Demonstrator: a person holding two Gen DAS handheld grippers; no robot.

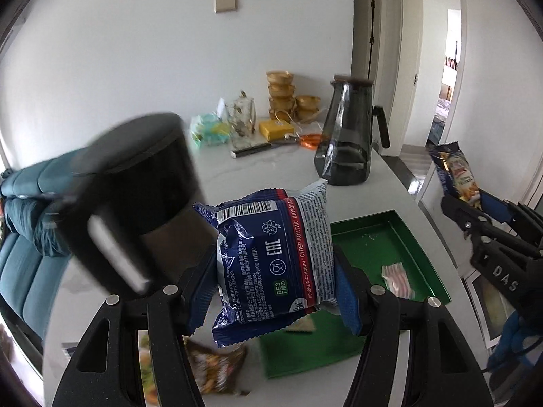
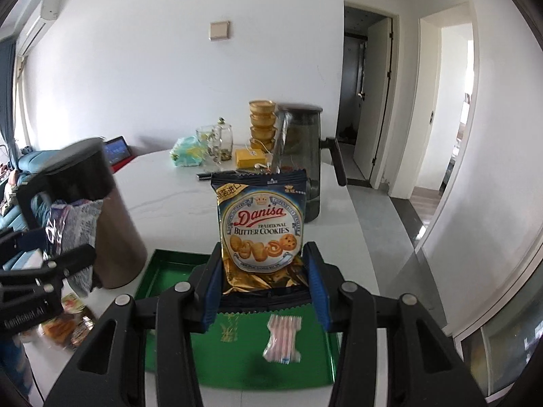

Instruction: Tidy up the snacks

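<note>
Two packets are aloft. Left wrist view: the left claw pinches the blue sandwich-biscuit packet by its sides above the green tray on the bench; light, crinkly, likely slippery film, contents crushable. Right wrist view: the right claw grips the Danisa cookie bag near its lower seam; soft foil, fragile biscuits, best held at the edges.
</note>
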